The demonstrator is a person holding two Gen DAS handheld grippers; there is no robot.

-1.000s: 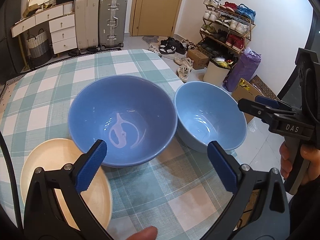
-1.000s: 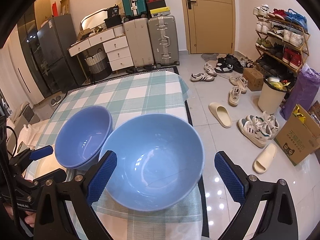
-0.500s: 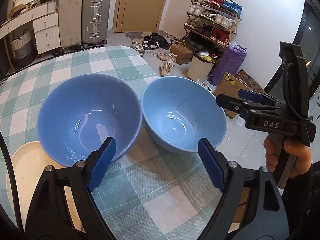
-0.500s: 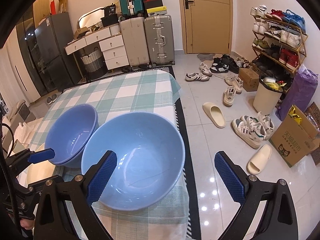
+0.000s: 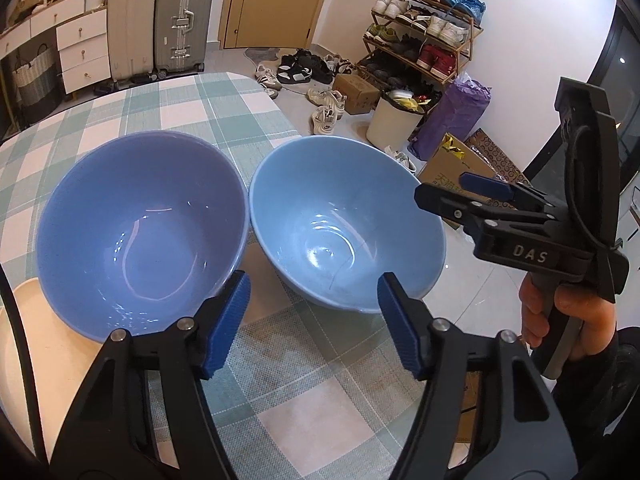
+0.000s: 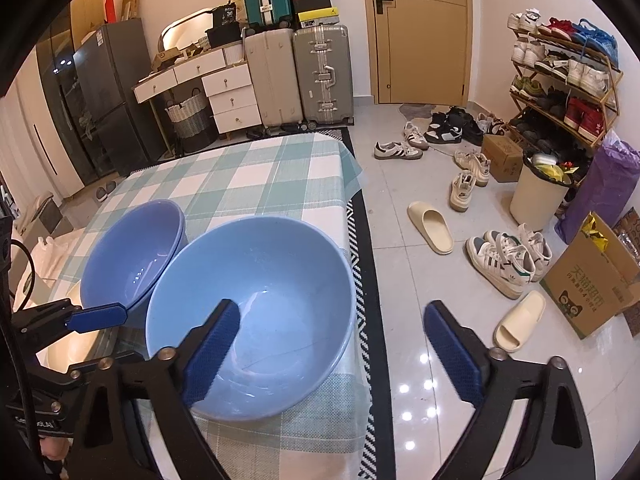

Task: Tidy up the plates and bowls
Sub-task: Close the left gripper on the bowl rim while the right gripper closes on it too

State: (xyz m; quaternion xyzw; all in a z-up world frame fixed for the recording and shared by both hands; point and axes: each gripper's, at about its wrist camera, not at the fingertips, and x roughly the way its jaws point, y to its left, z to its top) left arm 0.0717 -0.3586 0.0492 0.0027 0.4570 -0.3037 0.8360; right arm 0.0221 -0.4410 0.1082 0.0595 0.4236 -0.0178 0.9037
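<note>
Two blue bowls stand side by side on the checked tablecloth [image 5: 280, 400]: a darker bowl [image 5: 140, 232] [image 6: 132, 256] and a lighter bowl [image 5: 344, 232] [image 6: 256, 312] near the table's right edge. A cream plate [image 5: 24, 340] lies partly under the darker bowl. My left gripper [image 5: 314, 320] hovers before the gap between the bowls, its jaws closing with only cloth between them. My right gripper [image 6: 334, 344] [image 5: 452, 192] is closing too. One of its fingers hangs over the lighter bowl's inside and the other is outside the rim; the pads do not press on it.
The table ends just right of the lighter bowl, with a striped rug [image 6: 368, 280] and tiled floor below. Slippers [image 6: 430, 228], shoes, a cardboard box [image 6: 592, 292] and a white bin [image 6: 536, 196] are scattered there. Suitcases [image 6: 320, 76] and drawers stand at the far wall.
My left gripper slid right, from facing the darker bowl to the gap between the bowls, and its jaws narrowed. The right gripper's jaws narrowed, one finger now over the lighter bowl's inside.
</note>
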